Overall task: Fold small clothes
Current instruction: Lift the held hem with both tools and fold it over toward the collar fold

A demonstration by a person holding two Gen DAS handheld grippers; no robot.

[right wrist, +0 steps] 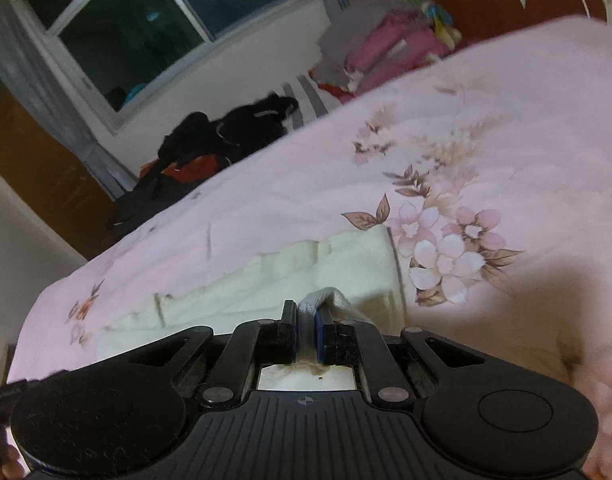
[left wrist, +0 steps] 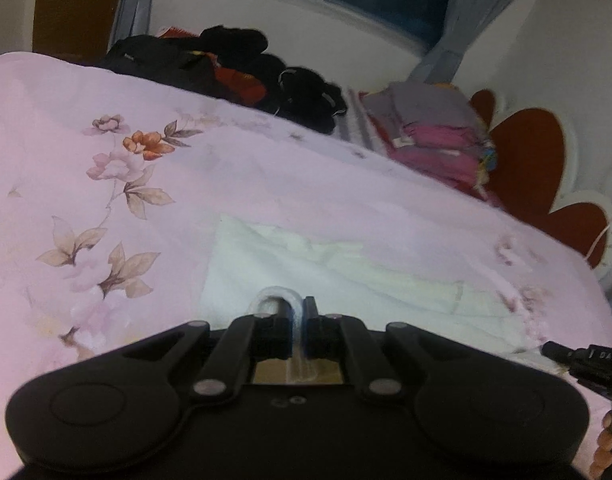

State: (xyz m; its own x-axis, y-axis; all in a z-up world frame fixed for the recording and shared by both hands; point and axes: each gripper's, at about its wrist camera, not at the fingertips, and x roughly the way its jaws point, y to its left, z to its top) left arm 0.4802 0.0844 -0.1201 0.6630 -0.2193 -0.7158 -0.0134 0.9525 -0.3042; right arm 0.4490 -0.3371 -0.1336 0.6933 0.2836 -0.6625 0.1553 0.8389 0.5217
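The left gripper [left wrist: 297, 322] is clenched on a white edge of the garment [left wrist: 346, 272], which lies spread on the pink floral bedspread [left wrist: 106, 184] just ahead of its jaws. The right gripper [right wrist: 306, 326] is likewise clamped on a grey-white fold of the garment [right wrist: 266, 280]. Far beyond both, folded clothes [left wrist: 434, 132] and a dark heap [left wrist: 234, 64] sit by the window [right wrist: 118, 28]

The pink floral bed [left wrist: 146, 168] carries a white garment [left wrist: 346, 276], dark clothes [left wrist: 234, 68] and folded stack [left wrist: 434, 132].
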